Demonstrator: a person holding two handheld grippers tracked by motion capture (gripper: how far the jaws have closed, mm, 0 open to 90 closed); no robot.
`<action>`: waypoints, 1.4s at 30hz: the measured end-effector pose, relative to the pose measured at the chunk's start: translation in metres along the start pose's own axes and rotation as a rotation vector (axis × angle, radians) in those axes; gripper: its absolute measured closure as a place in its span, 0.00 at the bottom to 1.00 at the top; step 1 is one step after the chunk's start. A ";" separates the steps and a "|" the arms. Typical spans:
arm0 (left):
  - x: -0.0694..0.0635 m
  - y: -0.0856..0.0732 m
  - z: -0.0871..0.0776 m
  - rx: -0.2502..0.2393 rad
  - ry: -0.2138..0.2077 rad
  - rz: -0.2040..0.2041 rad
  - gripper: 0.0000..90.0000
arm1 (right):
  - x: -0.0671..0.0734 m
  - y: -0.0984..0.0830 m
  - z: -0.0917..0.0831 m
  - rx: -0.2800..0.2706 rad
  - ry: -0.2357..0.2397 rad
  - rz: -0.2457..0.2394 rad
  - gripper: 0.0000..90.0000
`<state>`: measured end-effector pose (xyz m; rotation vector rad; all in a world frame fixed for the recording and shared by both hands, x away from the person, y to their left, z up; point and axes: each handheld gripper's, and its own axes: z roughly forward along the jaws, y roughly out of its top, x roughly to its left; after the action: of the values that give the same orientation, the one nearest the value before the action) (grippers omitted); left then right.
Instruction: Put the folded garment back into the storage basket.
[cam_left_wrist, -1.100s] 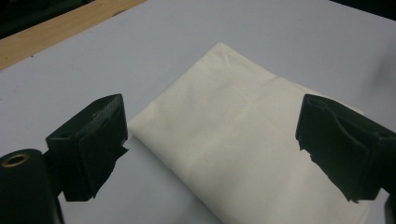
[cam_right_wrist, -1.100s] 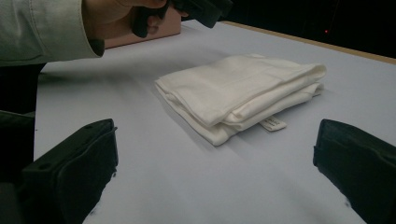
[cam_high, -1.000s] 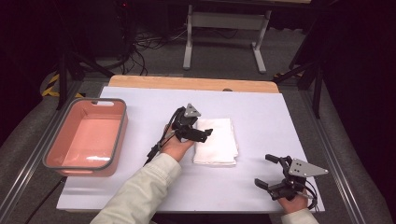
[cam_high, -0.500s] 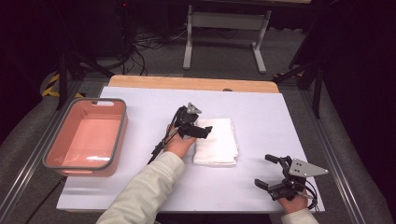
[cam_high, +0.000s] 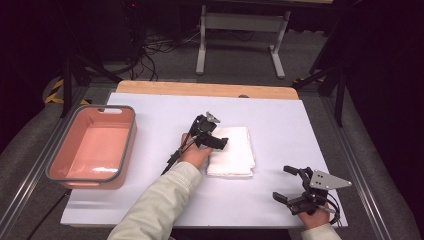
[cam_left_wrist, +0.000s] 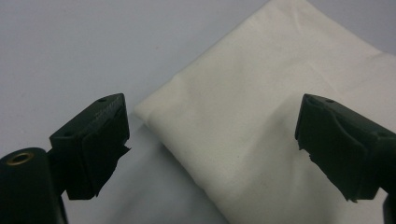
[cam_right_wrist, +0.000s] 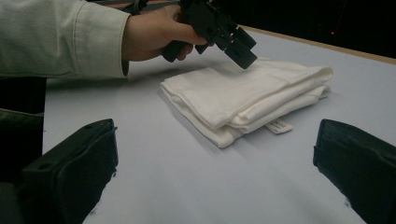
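Observation:
A folded white cloth (cam_high: 232, 152) lies in the middle of the white table. My left gripper (cam_high: 220, 142) hovers low over the cloth's left part, pointing right and down. In the left gripper view its jaws stand wide apart (cam_left_wrist: 212, 140), straddling a corner of the cloth (cam_left_wrist: 261, 140) without pressing on it. The right gripper view shows the left gripper (cam_right_wrist: 238, 49) just above the cloth's top layer (cam_right_wrist: 243, 100); whether it touches I cannot tell. My right gripper (cam_high: 282, 183) rests open near the table's front right edge, its jaws (cam_right_wrist: 215, 158) facing the cloth with nothing between them.
A pink tub with a grey rim (cam_high: 131, 135) stands at the table's left side. A small label (cam_right_wrist: 279, 126) sticks out from under the cloth. A wooden strip (cam_high: 200, 89) edges the table's far side, and a metal stand (cam_high: 240, 30) rises behind it.
My left gripper has sunk lower and shifted slightly right over the cloth, jaws still wide. The right gripper has not moved.

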<state>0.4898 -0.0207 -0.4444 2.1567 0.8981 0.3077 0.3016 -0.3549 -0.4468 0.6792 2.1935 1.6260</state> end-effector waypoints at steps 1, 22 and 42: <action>0.001 0.000 0.001 0.012 0.001 -0.001 0.12 | 0.000 0.000 0.000 -0.001 0.000 0.000 0.01; 0.004 -0.005 0.013 0.079 -0.043 -0.053 0.10 | 0.000 0.000 0.000 -0.003 0.009 0.005 0.01; -0.004 -0.005 0.010 0.079 -0.043 -0.048 0.23 | 0.000 0.000 0.001 0.009 0.008 0.008 0.01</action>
<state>0.4898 -0.0269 -0.4547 2.2019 0.9507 0.2045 0.3026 -0.3544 -0.4475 0.6852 2.2077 1.6271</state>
